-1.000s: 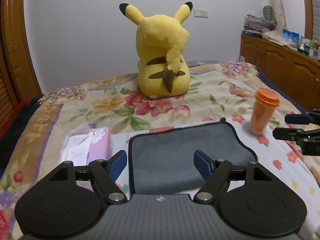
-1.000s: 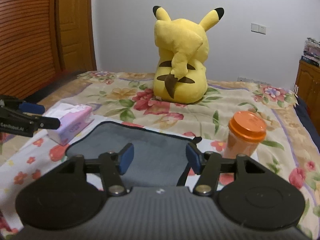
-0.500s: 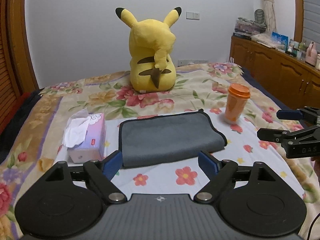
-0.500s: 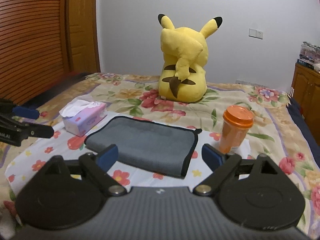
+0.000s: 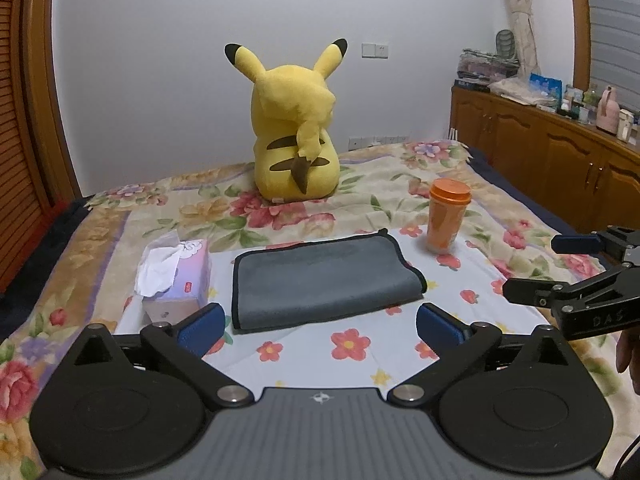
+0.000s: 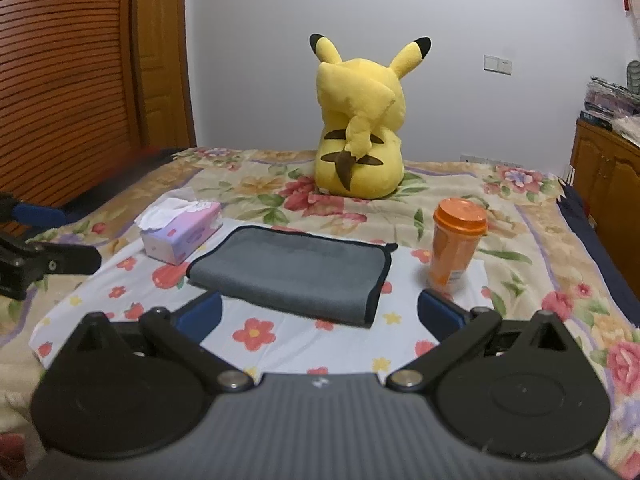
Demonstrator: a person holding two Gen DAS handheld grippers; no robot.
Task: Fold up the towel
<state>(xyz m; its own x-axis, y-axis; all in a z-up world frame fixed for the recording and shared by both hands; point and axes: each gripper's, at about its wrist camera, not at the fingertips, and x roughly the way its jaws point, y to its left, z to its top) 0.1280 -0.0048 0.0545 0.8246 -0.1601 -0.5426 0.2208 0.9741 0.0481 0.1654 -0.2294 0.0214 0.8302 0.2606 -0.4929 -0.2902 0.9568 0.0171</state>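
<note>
Grey towel [image 5: 326,282] lies folded flat on the white floral sheet [image 5: 348,356] of the bed, free of both claws. Tissue box [image 5: 176,276] at its 9 o'clock, orange cup [image 5: 446,216] at 2, Pikachu plush [image 5: 296,136] at 12. Left claw [image 5: 320,330] and right claw [image 6: 318,314] — both spread wide, holding nothing.

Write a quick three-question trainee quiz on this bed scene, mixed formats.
1. True or false: the left tool grips the towel.
2. Which sits on the towel's right? A) cup B) tissue box C) plush toy
3. Fill in: the right tool is ____.

Key: 1 false, both tools hang open, short of the folded towel. 2 A, the cup; the tissue box is left, the plush toy behind. 3 open.
</note>
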